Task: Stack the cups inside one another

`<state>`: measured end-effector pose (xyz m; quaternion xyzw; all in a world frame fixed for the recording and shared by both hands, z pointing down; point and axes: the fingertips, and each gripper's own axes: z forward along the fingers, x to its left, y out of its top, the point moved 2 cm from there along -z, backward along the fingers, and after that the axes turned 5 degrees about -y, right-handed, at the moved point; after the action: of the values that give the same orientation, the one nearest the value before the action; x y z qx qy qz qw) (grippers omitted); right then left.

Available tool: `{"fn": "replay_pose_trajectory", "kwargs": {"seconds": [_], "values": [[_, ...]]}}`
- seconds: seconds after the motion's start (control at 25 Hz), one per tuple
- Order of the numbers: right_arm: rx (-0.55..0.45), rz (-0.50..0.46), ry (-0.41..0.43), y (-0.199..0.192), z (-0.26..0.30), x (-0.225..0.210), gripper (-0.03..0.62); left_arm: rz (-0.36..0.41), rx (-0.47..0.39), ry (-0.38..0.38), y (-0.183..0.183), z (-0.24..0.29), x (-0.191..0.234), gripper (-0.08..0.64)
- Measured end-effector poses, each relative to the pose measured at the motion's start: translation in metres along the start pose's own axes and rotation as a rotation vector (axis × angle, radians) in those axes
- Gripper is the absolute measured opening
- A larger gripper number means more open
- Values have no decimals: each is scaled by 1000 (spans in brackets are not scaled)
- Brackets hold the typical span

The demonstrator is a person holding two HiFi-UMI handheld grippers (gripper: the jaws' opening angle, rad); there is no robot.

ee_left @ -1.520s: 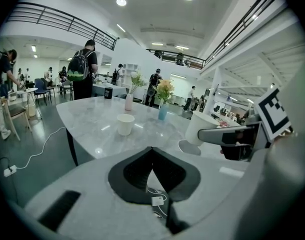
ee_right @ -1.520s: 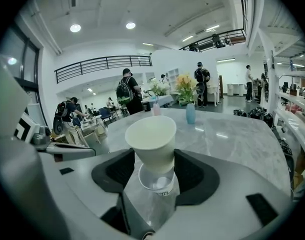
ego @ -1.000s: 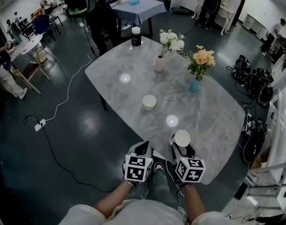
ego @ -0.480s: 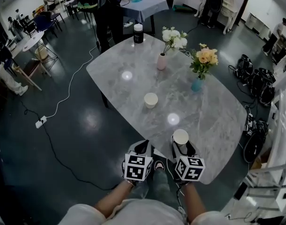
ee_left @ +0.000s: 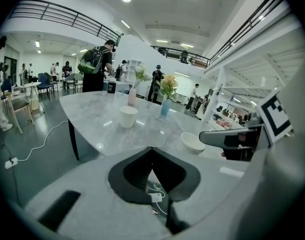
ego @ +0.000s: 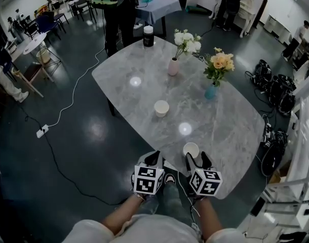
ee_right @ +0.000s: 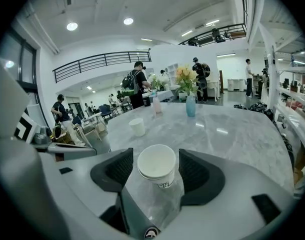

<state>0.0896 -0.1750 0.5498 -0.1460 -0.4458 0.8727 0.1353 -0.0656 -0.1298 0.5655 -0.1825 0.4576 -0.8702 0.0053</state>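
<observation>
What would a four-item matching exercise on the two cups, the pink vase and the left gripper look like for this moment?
Things:
1. near cup
2. far cup
3. pink vase
4. left gripper

States or places:
A. jaws together, nothing between them
B. holds white flowers
C. between the jaws of the right gripper
D. stands alone on the table

Pairs: 1-C, 2-D, 3-B, 4-A.

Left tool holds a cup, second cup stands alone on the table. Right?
No: the right tool holds the cup, as the right gripper view shows. The left tool is shut and empty. The second cup does stand alone on the table.
</observation>
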Motion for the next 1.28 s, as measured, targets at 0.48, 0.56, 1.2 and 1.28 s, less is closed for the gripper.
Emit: {"fn": "replay_pose_trajectory", "kwargs": {"seconds": [0.48, 0.56, 1.2, 1.28], "values": [[-115, 24, -71, 23, -18, -16, 82, 5, -18, -7, 6, -2, -1, -5], [-121, 30, -89, 25, -21, -20, 60, 9, -23, -8, 8, -3, -2, -5], [-158, 62, -136, 56, -24, -49, 9, 65, -80, -9, 58, 8, -7, -5], [-162, 63, -134, 59, -23, -50, 9, 62, -84, -10, 62, 10, -7, -5]]}}
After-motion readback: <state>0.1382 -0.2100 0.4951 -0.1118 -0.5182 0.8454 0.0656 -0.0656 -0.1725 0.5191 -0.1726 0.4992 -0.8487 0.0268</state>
